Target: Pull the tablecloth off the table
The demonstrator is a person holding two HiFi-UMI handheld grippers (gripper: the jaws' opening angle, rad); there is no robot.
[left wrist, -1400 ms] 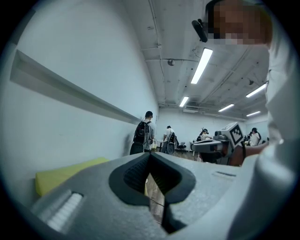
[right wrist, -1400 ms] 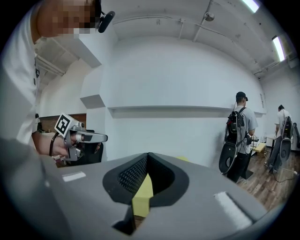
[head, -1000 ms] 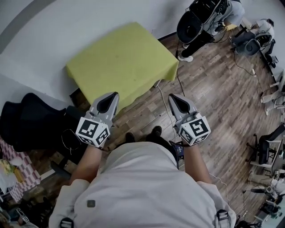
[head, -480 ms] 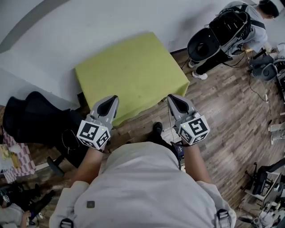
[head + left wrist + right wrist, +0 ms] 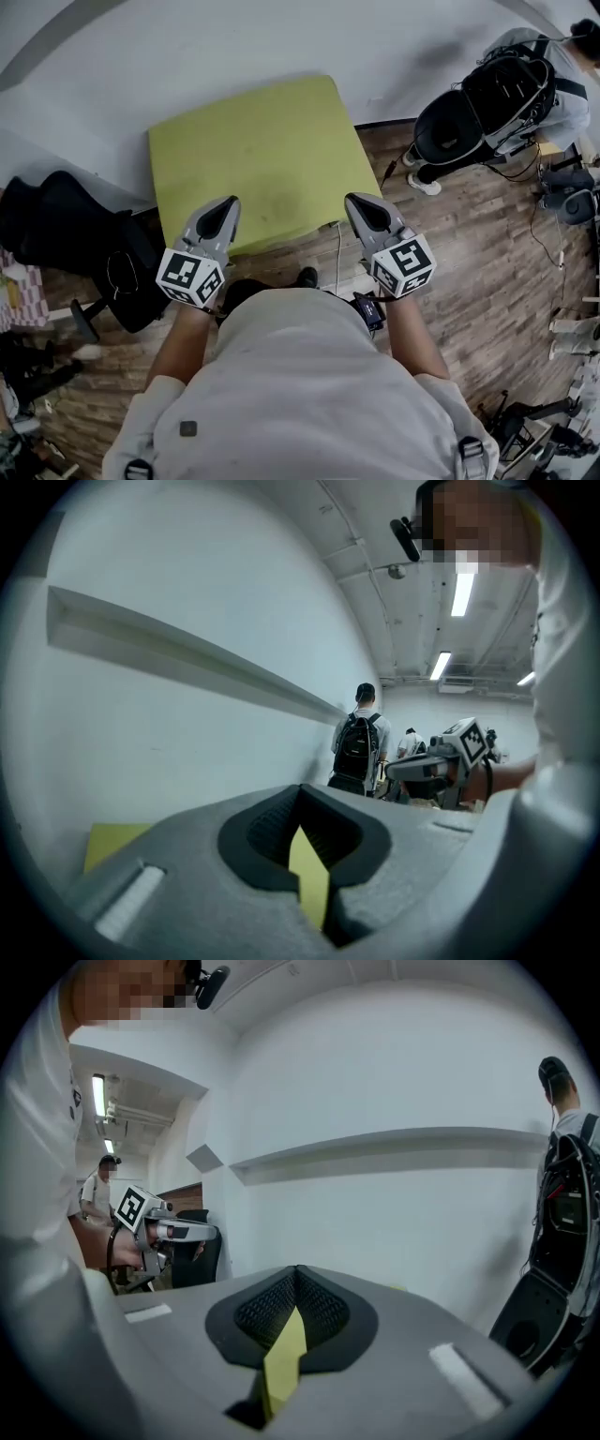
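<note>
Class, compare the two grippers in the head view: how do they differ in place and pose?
The left gripper shows over the left part of the tablecloth's near edge, while the right gripper shows by its near right corner. The left gripper slants right toward its tip, and the right gripper slants left. Both have jaws shut, holding nothing.

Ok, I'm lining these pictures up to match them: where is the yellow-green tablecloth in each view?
Head view: the tablecloth lies upper middle, against the white wall.
Left gripper view: a patch at lower left, plus a sliver through the notch in the jaws.
Right gripper view: a sliver low in the middle, through the notch in the jaws.
Shared landmark: the person with the black backpack.
</note>
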